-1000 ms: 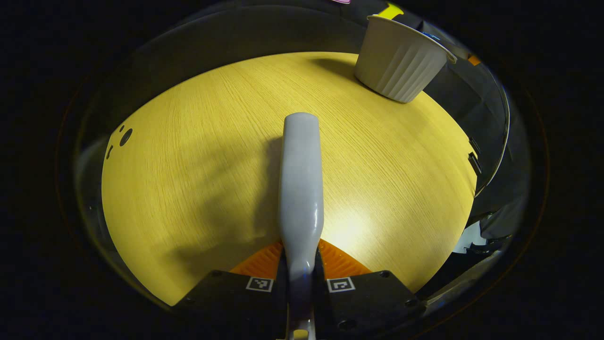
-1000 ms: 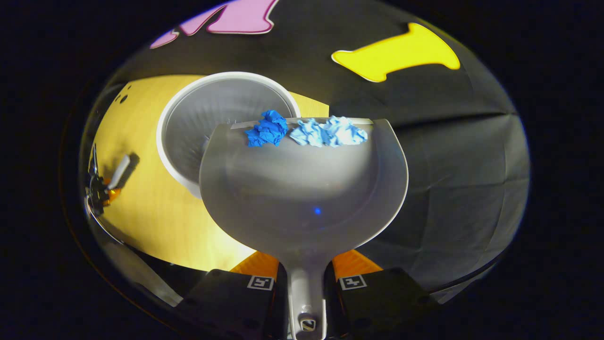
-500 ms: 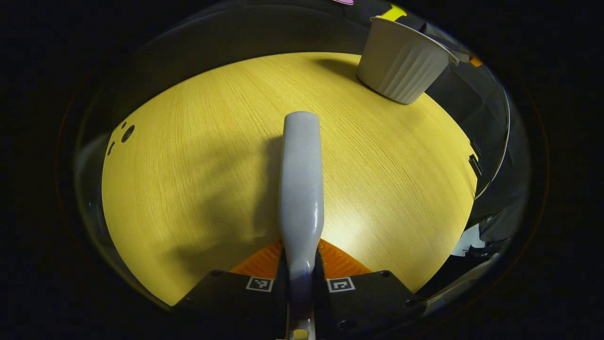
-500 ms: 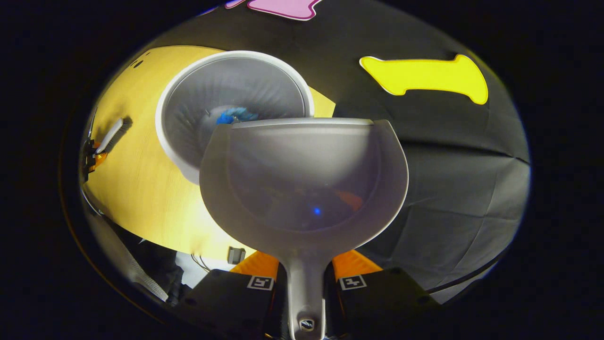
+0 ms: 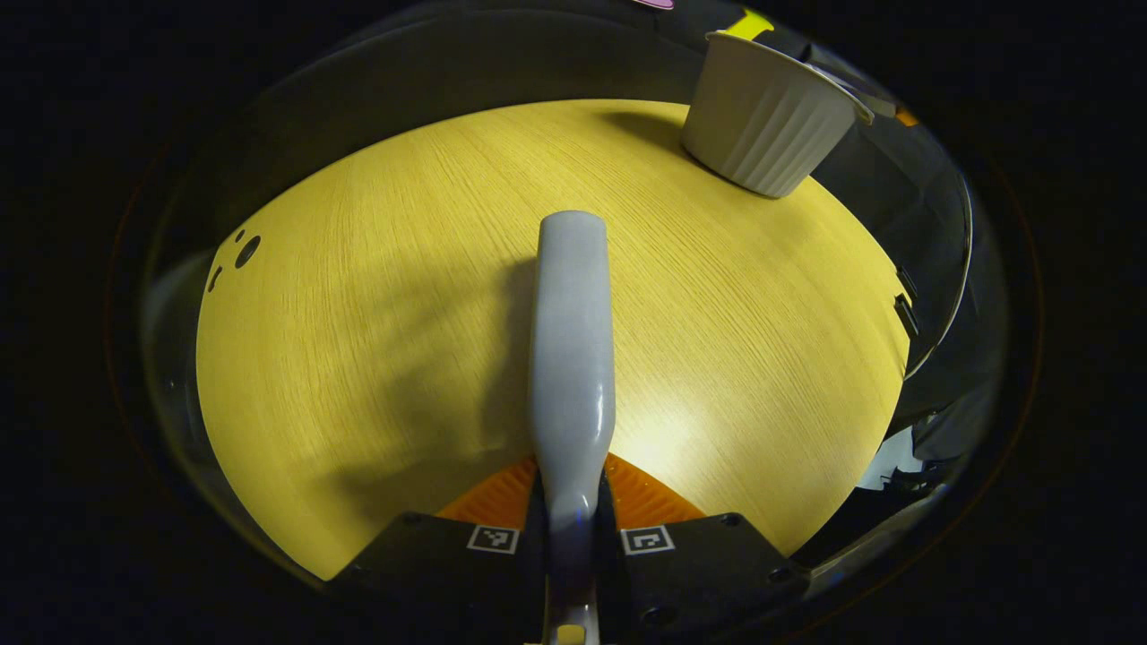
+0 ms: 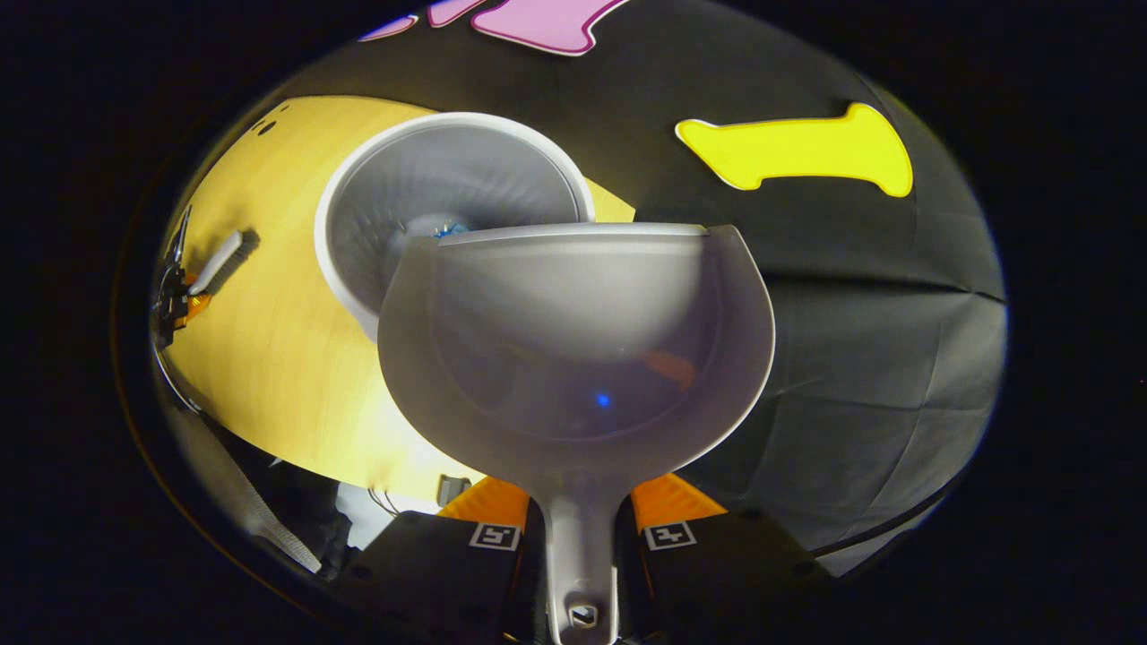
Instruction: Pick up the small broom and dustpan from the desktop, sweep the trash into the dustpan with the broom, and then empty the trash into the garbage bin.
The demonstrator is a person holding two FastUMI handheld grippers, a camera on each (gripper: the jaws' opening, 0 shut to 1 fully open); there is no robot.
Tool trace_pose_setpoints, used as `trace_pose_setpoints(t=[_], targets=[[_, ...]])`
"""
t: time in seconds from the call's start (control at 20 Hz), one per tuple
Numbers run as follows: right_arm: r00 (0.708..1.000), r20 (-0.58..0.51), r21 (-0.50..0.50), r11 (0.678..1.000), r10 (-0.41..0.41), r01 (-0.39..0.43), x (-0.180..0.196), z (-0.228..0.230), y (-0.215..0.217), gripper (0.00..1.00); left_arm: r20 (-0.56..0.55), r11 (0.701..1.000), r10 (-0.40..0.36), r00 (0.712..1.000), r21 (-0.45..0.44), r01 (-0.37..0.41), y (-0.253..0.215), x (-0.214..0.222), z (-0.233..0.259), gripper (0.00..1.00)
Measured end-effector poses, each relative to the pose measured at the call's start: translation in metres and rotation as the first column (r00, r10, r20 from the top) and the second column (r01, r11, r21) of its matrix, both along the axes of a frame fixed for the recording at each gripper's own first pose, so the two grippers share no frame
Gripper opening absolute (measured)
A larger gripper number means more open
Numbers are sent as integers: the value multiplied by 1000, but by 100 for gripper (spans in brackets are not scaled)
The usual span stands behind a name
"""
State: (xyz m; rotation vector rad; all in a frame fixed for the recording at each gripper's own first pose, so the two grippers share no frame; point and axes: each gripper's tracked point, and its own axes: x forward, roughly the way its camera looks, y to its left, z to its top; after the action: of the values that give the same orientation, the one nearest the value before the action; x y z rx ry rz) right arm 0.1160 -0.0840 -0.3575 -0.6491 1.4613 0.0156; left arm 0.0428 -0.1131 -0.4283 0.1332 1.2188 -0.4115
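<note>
Light wood-grain desktop (image 5: pixel 376 296), glare patch near front edge, 3 dark holes (image 5: pixel 235 260) at left. Black creased cloth wall (image 6: pixel 860 358) behind; dim booth lighting.

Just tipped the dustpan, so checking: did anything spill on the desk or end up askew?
Nothing stands out. The dustpan looks empty, a bit of blue trash shows inside the upright bin, and the desk shows no scraps. The broom sits straight in the left gripper.

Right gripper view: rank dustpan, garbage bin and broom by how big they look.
1. Dustpan, though nearness to the camera inflates it.
2. Garbage bin, partly hidden behind the dustpan.
3. Broom, small and far off.
</note>
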Motion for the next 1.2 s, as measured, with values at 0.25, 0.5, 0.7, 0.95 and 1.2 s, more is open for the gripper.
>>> trace_pose_setpoints(t=[0.25, 0.5, 0.7, 0.95, 1.2], targets=[[978, 180, 151, 985, -105, 78, -6, 24, 16, 35, 1, 1000, 20, 1000, -4, -20, 1, -1, 0, 27], [936, 279, 360, 927, -212, 102, -45, 47, 65, 35, 1, 1000, 31, 1000, 4, -31, 2, -3, 0, 30], [939, 273, 431, 899, -209, 75, -88, 45, 111, 35, 0, 999, 35, 999, 17, -35, 5, -5, -1, 30], [968, 188, 495, 867, -166, 52, -152, 8, 176, 35, 3, 999, 41, 999, 21, -41, 6, -5, -1, 27], [985, 78, 541, 836, -155, 89, -195, -57, 228, 35, 6, 999, 48, 999, 23, -48, 5, -4, -1, 27]])
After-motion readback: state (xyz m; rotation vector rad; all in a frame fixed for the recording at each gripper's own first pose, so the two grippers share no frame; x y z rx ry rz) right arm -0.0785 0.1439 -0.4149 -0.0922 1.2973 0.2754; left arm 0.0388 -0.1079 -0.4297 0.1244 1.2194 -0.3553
